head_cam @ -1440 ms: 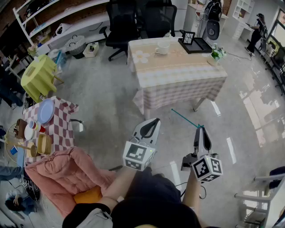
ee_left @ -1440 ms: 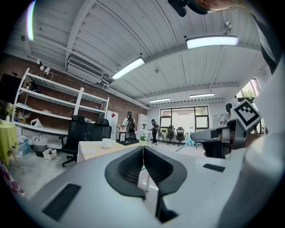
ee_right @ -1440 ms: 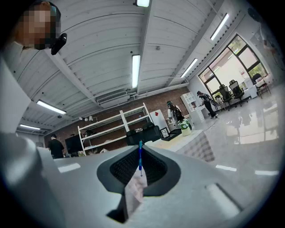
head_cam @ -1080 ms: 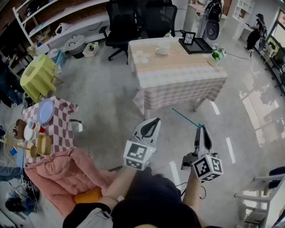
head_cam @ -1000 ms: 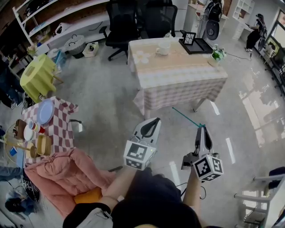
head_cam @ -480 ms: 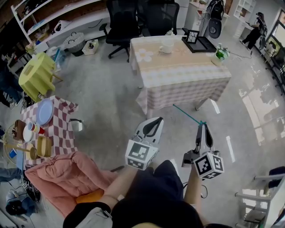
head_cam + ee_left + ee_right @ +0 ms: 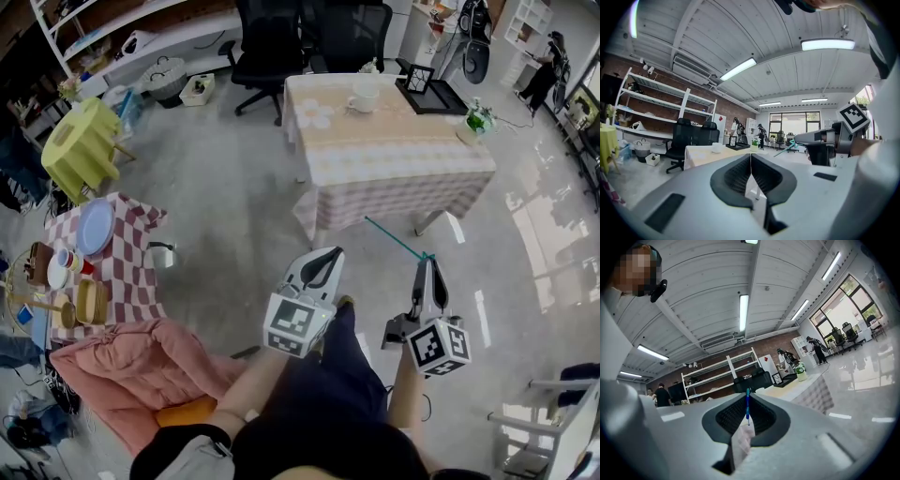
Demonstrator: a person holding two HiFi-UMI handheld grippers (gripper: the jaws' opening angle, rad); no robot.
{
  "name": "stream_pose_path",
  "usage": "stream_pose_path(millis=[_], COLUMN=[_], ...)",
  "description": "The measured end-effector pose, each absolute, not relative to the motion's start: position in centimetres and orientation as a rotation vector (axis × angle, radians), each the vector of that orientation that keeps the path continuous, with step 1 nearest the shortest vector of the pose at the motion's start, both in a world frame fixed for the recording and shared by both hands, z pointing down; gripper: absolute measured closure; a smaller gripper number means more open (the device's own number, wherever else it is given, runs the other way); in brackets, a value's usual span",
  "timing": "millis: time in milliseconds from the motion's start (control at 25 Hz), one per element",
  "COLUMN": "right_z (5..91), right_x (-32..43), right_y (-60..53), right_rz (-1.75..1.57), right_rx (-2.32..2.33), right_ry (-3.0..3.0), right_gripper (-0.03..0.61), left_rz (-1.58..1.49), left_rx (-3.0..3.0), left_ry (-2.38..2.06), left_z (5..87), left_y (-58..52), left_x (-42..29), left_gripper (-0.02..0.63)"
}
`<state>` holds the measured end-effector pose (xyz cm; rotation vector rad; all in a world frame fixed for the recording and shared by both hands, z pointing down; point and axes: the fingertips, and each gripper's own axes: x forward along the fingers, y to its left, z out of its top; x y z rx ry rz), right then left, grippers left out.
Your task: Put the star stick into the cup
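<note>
A thin teal star stick (image 7: 394, 238) juts forward and to the left from my right gripper (image 7: 426, 265), which is shut on it. In the right gripper view the stick (image 7: 747, 409) stands pinched between the closed jaws. My left gripper (image 7: 322, 259) is shut and holds nothing; its jaws meet (image 7: 751, 155) with no gap. The white cup (image 7: 364, 97) stands at the far side of a table (image 7: 403, 155) with a checked cloth, well ahead of both grippers. In the left gripper view the cup (image 7: 716, 147) is small and far off, and the stick (image 7: 786, 148) shows at the right.
A black tray (image 7: 433, 94) and a small plant (image 7: 480, 118) share the table. Black office chairs (image 7: 272, 37) stand behind it. At left are a yellow stool (image 7: 80, 150), a low checked table (image 7: 127, 272) with dishes, and a pink coat (image 7: 141, 366). Bare floor lies between me and the table.
The person has stepped forward, one leg now out in front, and the table with the cup has drawn a little nearer. Both grippers keep their pose and the stick stays held.
</note>
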<state>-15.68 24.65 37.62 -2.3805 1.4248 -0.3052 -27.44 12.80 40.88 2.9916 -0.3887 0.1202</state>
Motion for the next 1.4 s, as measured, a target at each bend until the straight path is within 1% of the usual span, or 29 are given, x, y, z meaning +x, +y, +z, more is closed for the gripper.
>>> stream_pose_path(millis=[600, 1400], right_z=[37.6, 38.7], right_x=[-10.0, -0.2], right_y=[21.4, 15.5], right_rz=[-0.318, -0.364], right_rx=[-2.368, -2.335], right_ry=[1.419, 1.398], right_gripper=[0.561, 0.561], left_rz=[0.136, 0.169], left_rx=[2.979, 2.978], left_ry=[-0.416, -0.432], left_z=[41.6, 42.0], left_y=[9.2, 3.2], left_x=[-22.1, -12.1], left_gripper=[0.601, 0.600])
